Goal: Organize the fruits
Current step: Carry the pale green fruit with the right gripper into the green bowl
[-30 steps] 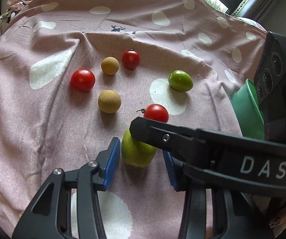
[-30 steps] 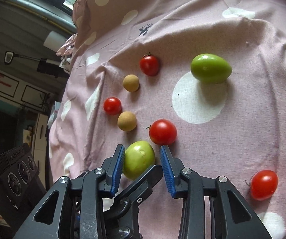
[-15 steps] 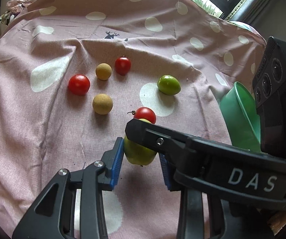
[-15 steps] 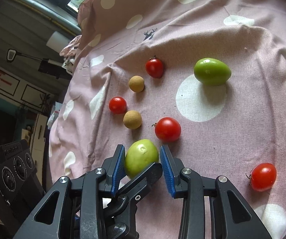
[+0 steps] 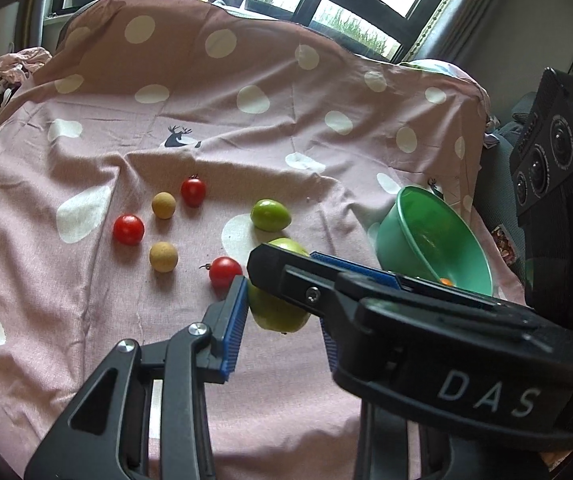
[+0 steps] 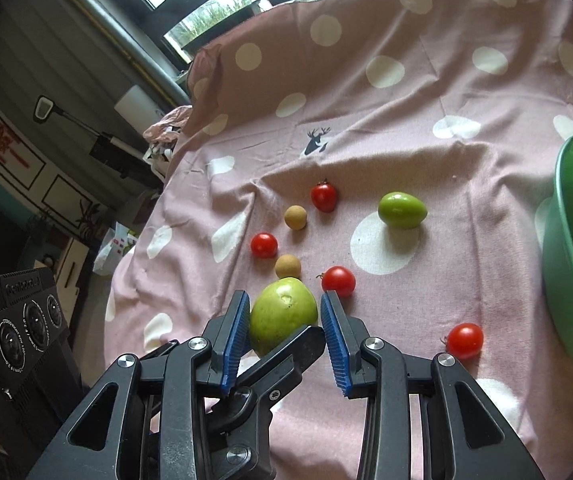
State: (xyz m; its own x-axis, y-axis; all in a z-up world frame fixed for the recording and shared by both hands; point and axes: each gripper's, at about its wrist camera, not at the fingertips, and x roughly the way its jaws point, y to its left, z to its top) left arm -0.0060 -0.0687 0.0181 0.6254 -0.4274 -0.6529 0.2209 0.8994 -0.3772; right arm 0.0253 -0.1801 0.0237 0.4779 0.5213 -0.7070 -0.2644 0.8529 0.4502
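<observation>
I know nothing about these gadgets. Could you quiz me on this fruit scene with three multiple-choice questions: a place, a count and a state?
1. Where is the green bowl? A at the right side of the cloth; B among the tomatoes; C on the windowsill.
2. How many red tomatoes lie on the cloth? A two; B four; C six.
3. The big pale green fruit is: A in the bowl; B cut in half; C between blue pads.
Answers: 1 A, it sits at the right edge in both views. 2 B, the right view shows four. 3 C, the left gripper, whose jaws have just been closing, clamps it.
</observation>
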